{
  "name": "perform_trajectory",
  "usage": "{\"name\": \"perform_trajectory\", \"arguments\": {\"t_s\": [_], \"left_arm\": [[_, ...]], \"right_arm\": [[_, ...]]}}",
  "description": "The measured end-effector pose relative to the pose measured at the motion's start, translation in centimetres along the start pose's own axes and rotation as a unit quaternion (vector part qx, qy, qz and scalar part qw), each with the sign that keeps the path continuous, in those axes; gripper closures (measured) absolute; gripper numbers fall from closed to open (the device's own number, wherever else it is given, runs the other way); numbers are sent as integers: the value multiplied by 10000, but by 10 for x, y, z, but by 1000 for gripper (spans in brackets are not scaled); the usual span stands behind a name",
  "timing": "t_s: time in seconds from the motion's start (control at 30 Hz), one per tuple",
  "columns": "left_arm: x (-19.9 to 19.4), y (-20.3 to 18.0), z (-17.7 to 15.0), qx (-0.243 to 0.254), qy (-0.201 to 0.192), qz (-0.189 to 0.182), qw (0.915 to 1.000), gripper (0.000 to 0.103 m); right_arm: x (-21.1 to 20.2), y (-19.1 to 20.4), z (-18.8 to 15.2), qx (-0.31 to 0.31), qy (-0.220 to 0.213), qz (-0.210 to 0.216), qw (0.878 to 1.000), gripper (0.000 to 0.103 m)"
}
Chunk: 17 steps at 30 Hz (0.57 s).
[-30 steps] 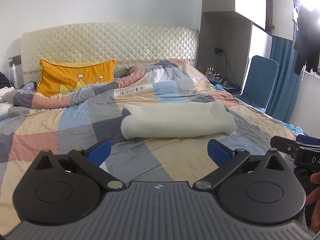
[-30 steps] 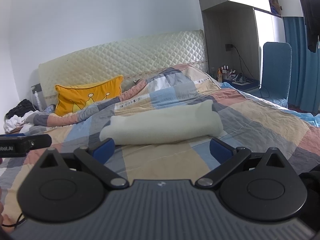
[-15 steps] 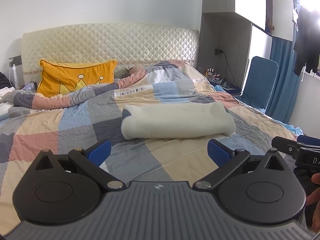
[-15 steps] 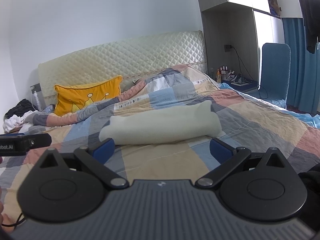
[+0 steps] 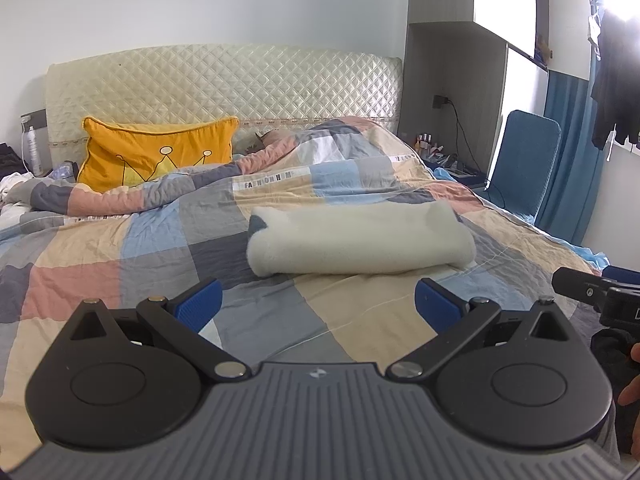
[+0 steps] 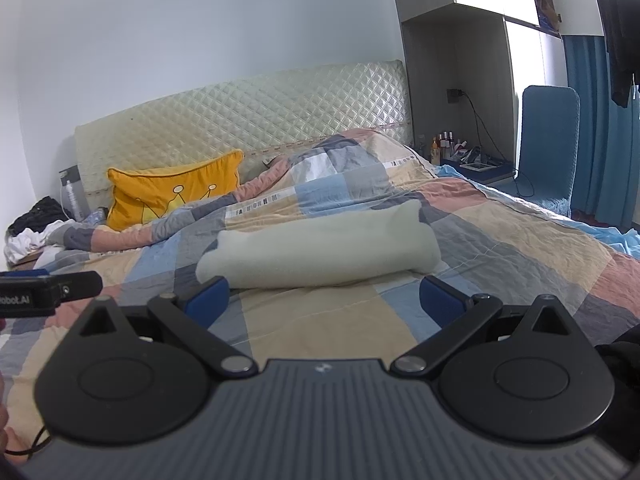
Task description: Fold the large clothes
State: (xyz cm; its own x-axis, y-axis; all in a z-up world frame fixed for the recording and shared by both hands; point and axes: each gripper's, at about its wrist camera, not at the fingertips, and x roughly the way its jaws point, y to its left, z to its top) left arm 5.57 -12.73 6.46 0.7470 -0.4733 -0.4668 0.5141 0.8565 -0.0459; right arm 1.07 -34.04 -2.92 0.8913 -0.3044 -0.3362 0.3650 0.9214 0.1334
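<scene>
Nothing much has shifted since the earlier frames: we still hold both grippers level above the near part of the bed, and the views match almost exactly. Our left gripper (image 5: pixel 318 304) has its blue-padded fingers (image 5: pixel 199 303) spread wide with nothing between them; our right gripper (image 6: pixel 324 300) is the same, fingers far apart and empty. Each tool shows at the edge of the other's view, side by side.

The cream, fleecy folded garment (image 5: pixel 360 240) lies as a long, plump bundle across the middle of the patchwork quilt in blue, peach, grey and beige (image 5: pixel 120 248), nearer the right edge of the bed than the left, well short of the orange crown-printed cushion (image 5: pixel 156 160) at the head end.

We judge the folding of this piece done, or nearly so, with both tools pulled clear. If another fold is wanted, the next move calls for reaching forward to the bundle's two ends and closing on the thick fleece together, deep enough that the layers do not slip apart.
</scene>
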Motion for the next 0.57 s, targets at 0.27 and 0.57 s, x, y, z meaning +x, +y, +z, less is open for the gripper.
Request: {"name": "perform_trajectory", "arguments": {"t_s": [0.27, 0.57], "left_arm": [[0, 5, 1, -44, -18, 25, 10000, 0], [-1, 0, -1, -18, -10, 34, 10000, 0]], "right_arm": [[-2, 1, 0, 19, 5, 14, 10000, 0], [-2, -1, 0, -12, -11, -19, 10000, 0]]}}
